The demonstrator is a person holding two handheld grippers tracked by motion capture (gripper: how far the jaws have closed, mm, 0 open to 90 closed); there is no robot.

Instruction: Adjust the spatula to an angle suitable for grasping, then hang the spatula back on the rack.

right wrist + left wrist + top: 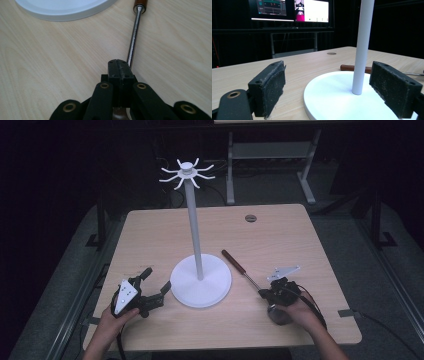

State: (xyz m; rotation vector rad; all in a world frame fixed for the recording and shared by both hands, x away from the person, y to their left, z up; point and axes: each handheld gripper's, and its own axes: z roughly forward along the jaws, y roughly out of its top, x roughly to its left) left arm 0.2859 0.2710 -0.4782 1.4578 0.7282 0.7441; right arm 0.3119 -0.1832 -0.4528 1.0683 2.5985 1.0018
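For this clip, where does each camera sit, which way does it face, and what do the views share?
High view: above the person's side, looking forward and down on the table; both forearms, left gripper, right gripper.
Left gripper view: low on the left gripper, facing the white stand; jaws wide apart.
Right gripper view: looks down along the right gripper, jaws together, beside the wooden-handled tool.
Shared: all three show the stand and tool.

A white stand (200, 281) is seen on a pale wood-grain table (280, 237); a reddish-brown handle and silver shaft are shown on the utensil (133, 40).
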